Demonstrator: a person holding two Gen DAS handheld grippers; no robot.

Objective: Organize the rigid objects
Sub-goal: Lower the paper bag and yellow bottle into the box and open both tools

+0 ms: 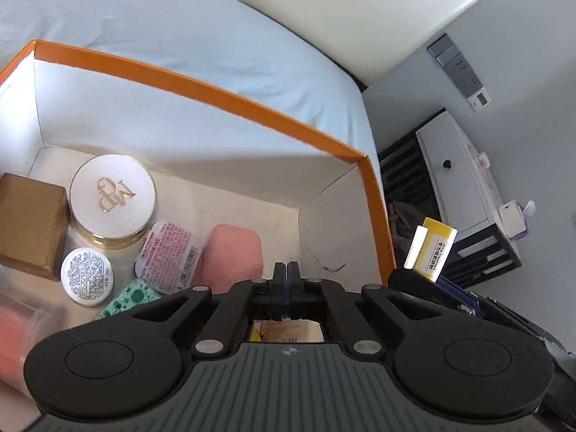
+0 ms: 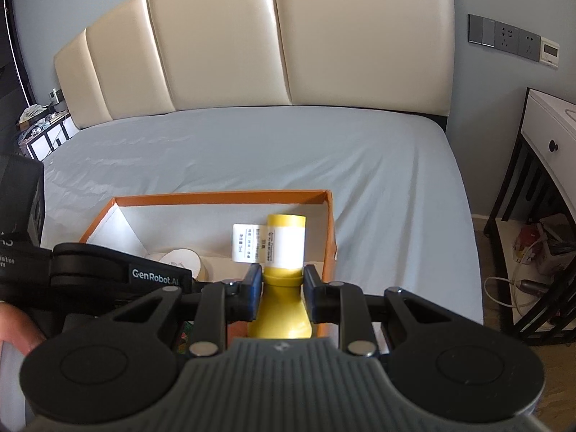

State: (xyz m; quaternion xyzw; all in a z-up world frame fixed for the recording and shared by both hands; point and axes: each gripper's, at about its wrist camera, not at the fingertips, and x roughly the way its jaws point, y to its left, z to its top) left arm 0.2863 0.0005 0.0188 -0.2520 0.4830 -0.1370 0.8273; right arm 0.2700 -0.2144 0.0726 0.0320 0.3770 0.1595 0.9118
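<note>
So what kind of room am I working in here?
Most likely a bedroom: the orange box sits on a bed with a padded cream headboard, and a white nightstand stands beside it.

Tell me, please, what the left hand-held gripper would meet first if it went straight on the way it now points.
Probably the inner white wall of the orange box. The left hand-held gripper, fingers closed together, points there past the pink case; depth is unclear.
</note>
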